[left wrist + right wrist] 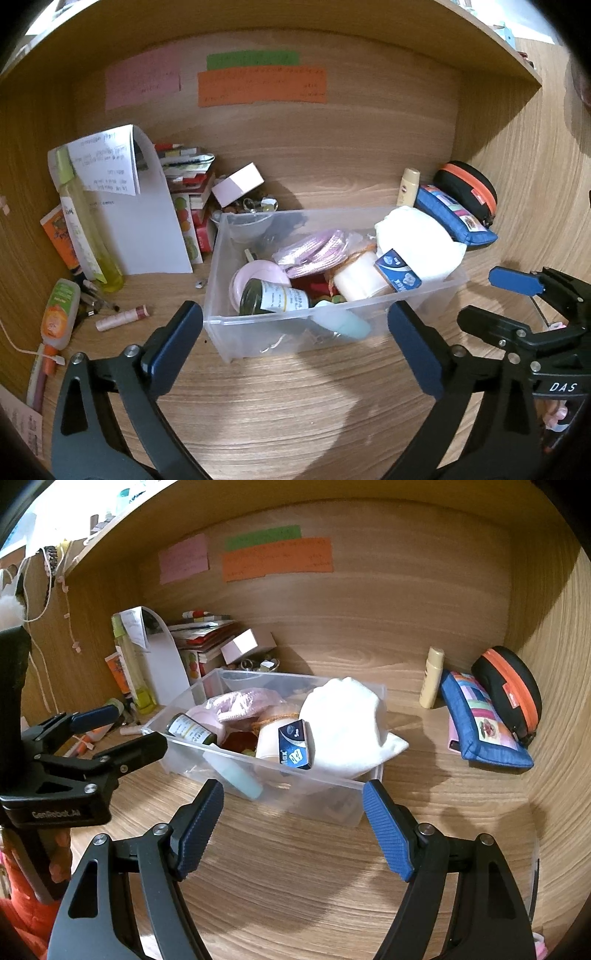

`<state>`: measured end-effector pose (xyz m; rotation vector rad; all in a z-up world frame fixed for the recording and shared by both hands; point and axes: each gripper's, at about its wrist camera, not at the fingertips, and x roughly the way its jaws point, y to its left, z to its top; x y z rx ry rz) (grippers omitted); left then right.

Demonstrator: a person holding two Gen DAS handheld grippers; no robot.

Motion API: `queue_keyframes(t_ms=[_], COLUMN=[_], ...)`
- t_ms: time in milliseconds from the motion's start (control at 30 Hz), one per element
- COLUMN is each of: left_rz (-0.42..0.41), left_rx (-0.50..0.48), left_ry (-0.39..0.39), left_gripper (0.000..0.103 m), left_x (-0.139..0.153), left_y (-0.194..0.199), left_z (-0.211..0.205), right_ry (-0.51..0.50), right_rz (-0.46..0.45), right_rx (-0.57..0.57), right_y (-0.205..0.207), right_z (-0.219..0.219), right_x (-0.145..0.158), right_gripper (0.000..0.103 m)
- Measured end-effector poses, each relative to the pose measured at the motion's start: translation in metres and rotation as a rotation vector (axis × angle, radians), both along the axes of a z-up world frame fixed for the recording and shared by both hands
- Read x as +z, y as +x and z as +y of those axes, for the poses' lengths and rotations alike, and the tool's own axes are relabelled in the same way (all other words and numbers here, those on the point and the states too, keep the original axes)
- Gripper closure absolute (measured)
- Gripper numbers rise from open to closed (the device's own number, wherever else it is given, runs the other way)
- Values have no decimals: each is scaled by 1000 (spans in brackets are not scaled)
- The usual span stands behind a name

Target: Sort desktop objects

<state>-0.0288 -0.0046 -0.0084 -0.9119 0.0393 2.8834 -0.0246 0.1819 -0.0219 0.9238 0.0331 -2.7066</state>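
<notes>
Clear plastic bin [258, 332] sits on the wooden desk [295, 406], mid-scene, just beyond both grippers. Bin contents: white cloth [417, 240] piled at the right end, small blue box [397, 271] leaning against it, cream roll [356, 278], pink woven item [314, 251], dark glass bottle [273, 301] lying at the left near side, pale teal tube [343, 325] against the near wall.

Left gripper [295, 343]: jaws spread wide, nothing between them, pads clear of the bin's near wall. No earlier frame to compare.

Right gripper [293, 827]: jaws apart, empty, in front of the bin's near right corner.

Outside the bin: blue pouch [484, 723] and black case with orange zip [509, 690] far right, cream bottle [432, 683] beside them; tall yellow bottle [88, 229] and papers far left
</notes>
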Motion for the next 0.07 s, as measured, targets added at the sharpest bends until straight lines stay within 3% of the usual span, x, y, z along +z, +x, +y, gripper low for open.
queue_keyframes(t_ms=[67], left_rz=[-10], left_rx=[11], left_ry=[-9], left_gripper=[1], left_x=[-2], left_y=[-2], left_z=[-4], right_ry=[7], right_rz=[-5], right_rx=[-9], right_y=[-2], right_z=[2], right_x=[-2], right_gripper=[20])
